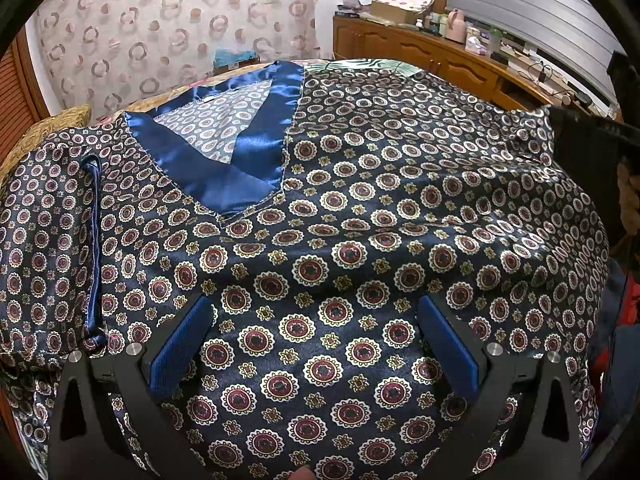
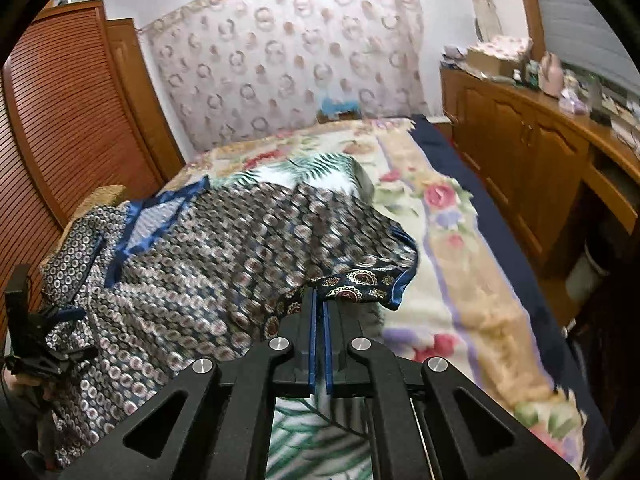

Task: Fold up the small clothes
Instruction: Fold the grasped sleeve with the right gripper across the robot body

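Note:
A navy satin top [image 1: 360, 208] with a medallion print and a shiny blue V-neck collar [image 1: 224, 152] lies spread on the bed. My left gripper [image 1: 316, 312] is open, its blue pads [image 1: 180, 344] hovering over the lower front of the top. In the right wrist view the same top [image 2: 224, 256] lies to the left, and my right gripper [image 2: 319, 300] is shut on its blue-trimmed sleeve hem [image 2: 360, 284], lifting it off the bed. The left gripper also shows at the far left in the right wrist view [image 2: 32, 344].
A floral blanket [image 2: 448, 240] covers the bed, with a leaf-print cloth [image 2: 316, 168] under the top. A wooden cabinet [image 2: 528, 152] with clutter runs along the right. Slatted wooden doors [image 2: 68, 112] stand on the left. A patterned curtain [image 2: 288, 60] hangs behind.

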{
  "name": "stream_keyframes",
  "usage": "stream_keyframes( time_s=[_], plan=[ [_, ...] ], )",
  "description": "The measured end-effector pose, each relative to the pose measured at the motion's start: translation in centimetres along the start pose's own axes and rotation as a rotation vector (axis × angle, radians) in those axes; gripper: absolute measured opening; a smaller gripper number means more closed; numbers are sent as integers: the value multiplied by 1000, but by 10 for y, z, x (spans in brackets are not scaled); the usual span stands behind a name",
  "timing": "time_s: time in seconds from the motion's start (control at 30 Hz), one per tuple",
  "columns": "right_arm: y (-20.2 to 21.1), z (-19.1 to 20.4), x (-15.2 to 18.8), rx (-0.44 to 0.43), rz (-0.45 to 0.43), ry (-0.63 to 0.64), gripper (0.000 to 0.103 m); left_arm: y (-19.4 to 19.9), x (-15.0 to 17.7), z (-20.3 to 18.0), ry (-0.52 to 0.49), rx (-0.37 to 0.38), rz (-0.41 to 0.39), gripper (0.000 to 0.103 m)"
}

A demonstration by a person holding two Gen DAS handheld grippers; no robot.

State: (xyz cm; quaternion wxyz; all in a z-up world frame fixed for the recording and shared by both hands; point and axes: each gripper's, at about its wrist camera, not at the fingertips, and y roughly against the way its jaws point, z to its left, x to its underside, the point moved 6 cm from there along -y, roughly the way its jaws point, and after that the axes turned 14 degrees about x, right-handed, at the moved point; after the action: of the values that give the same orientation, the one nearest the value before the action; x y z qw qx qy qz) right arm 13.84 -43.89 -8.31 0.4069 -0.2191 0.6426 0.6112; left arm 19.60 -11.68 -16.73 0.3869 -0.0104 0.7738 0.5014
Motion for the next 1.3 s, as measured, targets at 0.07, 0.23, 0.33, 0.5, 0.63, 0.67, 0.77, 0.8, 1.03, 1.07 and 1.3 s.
stream_keyframes(
  time_s=[0.07, 0.23, 0.33, 0.5, 0.63, 0.67, 0.77, 0.8, 1.03, 1.07, 1.3],
  plan=[
    [6, 8, 0, 6, -23, 15, 2, 0, 0, 0, 0, 1, 1, 103],
    [10, 39, -4, -11, -67, 53, 2, 15, -5, 0, -7, -13, -46, 102],
    [8, 57, -4, -32, -90, 83, 2, 37, -13, -1, -3, -11, -118, 102],
    [11, 103, -17, -90, -138, 152, 2, 76, -25, -1, 4, -15, -242, 102],
    [11, 140, -14, -171, -147, 221, 2, 94, -25, 2, 20, -28, -282, 102],
    [11, 148, -12, -191, -139, 238, 2, 96, -25, 3, 23, -32, -287, 102],
    [2, 169, 7, -256, -78, 275, 2, 103, -22, 9, 41, -37, -302, 102],
    [-3, 175, 16, -261, -58, 293, 2, 105, -21, 11, 48, -36, -307, 102],
    [-34, 185, 44, -233, 50, 342, 25, 110, -14, 18, 59, -38, -311, 102],
    [-38, 189, 45, -232, 55, 339, 32, 110, -14, 18, 60, -35, -310, 102],
    [-33, 162, 42, -201, 41, 278, 45, 113, -13, 11, 46, -32, -316, 102]
  ],
)
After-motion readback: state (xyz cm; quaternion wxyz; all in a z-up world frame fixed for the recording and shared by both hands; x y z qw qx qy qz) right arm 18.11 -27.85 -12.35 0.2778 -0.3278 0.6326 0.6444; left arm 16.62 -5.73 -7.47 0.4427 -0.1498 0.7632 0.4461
